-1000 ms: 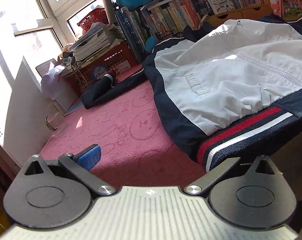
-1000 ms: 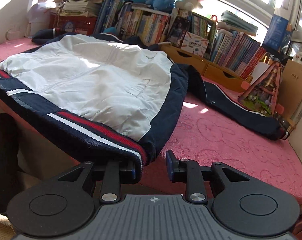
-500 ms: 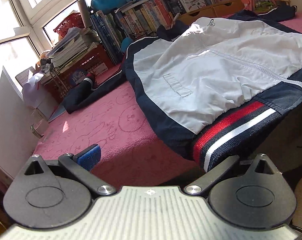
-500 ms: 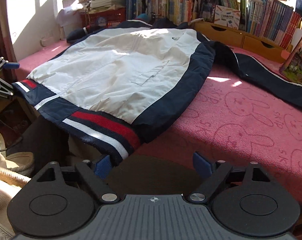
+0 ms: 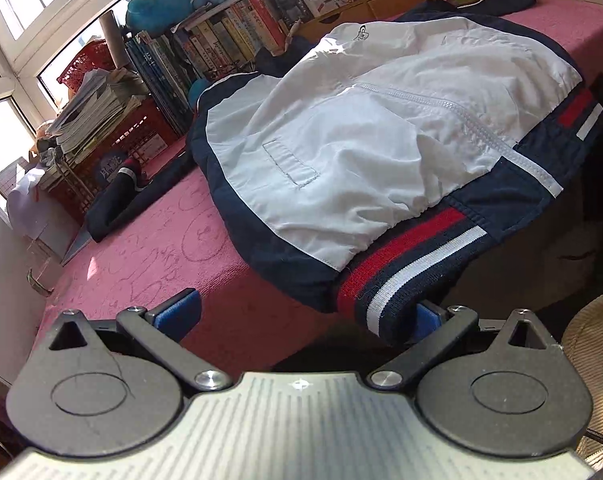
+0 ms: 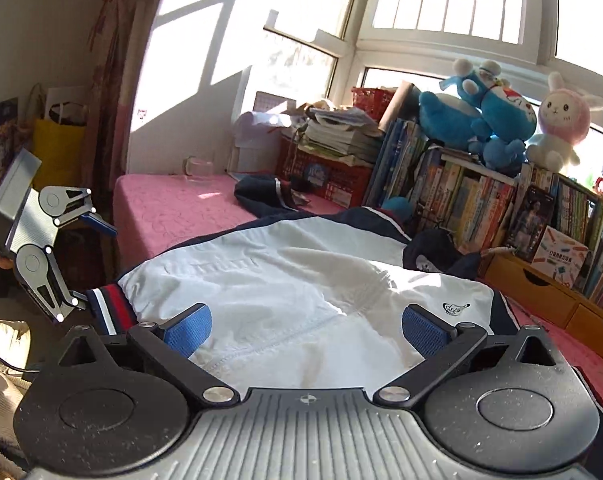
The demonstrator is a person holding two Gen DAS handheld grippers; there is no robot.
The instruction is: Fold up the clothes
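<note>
I'm seeing the jacket (image 5: 365,132) lying on the pink bed cover (image 5: 157,248), hem overhanging its edge; my left gripper (image 5: 301,316) is gaping beside the striped hem (image 5: 405,264), and only the right view is showing my right gripper (image 6: 307,330) spread wide over the white front

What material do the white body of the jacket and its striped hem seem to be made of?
White panel: seems a thin, smooth woven synthetic such as nylon; it creases sharply and has a slight sheen in the sun.
Striped hem: seems a ribbed knit; fine ribs cross the red, white and navy bands.
</note>
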